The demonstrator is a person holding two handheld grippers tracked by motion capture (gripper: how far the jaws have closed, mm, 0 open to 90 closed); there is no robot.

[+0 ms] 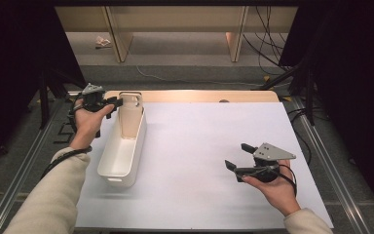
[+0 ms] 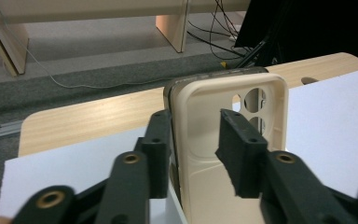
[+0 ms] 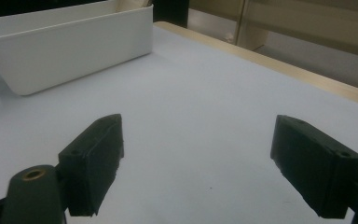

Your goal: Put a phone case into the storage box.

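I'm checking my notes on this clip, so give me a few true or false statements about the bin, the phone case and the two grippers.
1. A cream phone case stands upright at the far end of the white bin. True.
2. The right gripper holds the phone case. False: it hovers with nothing between its jaws over the white sheet, apart from the bin.
3. The left gripper has one jaw on each side of the case wall. True: one pad sits outside, while the other stands off it inside.
4. The bin lies at the right side of the table. False: it lies at the left side.
5. The right gripper's jaws are shut. False: they stand wide apart.
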